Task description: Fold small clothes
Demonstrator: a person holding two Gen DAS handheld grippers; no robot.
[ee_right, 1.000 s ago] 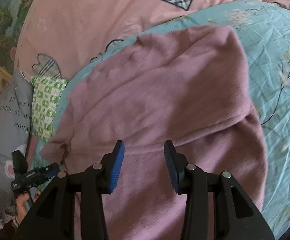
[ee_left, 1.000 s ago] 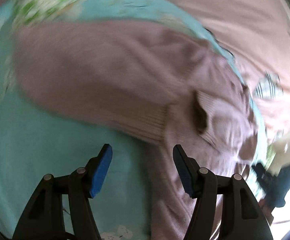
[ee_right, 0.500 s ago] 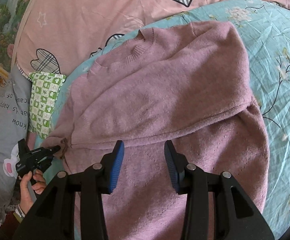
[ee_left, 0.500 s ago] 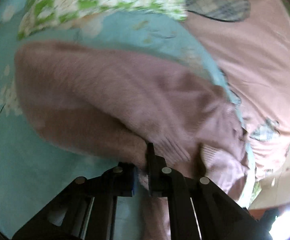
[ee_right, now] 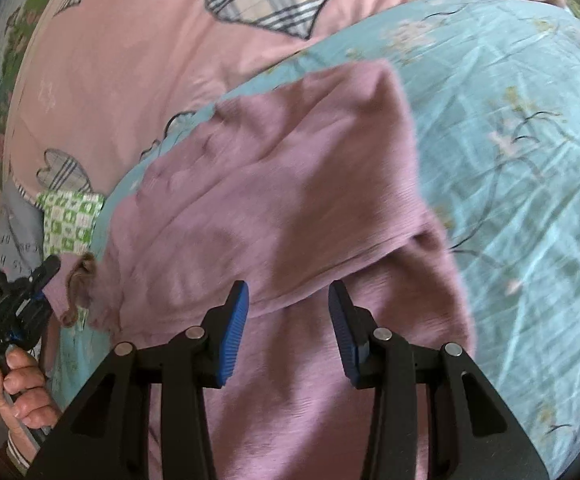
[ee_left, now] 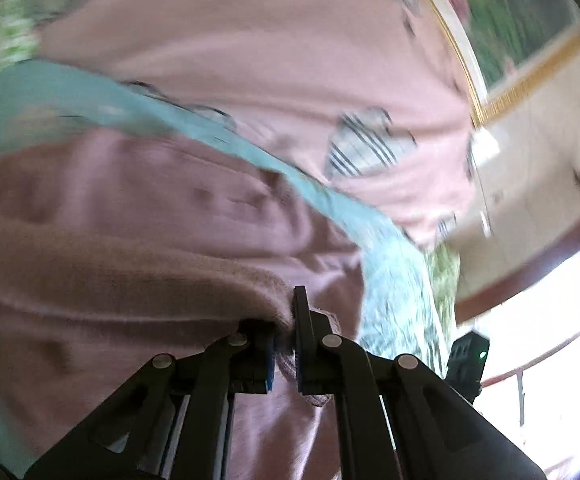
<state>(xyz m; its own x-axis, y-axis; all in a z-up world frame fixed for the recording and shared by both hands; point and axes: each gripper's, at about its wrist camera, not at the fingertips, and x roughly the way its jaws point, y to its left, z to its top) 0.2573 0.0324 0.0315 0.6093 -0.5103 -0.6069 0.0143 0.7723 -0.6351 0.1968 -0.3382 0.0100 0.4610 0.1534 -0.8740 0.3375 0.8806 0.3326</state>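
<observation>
Item 1: mauve knitted sweater (ee_right: 274, 200), lying on a turquoise floral bedsheet (ee_right: 529, 160) on the bed, part folded over itself, beside the sheet's edge where a pink quilt with plaid hearts (ee_right: 138, 52) begins. Item 2: left hand-held gripper (ee_left: 284, 344), clenched on a sleeve cuff (ee_left: 278, 304) of the sweater; a person's hand (ee_right: 22, 392) grips its handle. Item 3: right hand-held gripper (ee_right: 288, 332), jaws parted, nothing between them, above the sweater's near portion. Left view blurred.
</observation>
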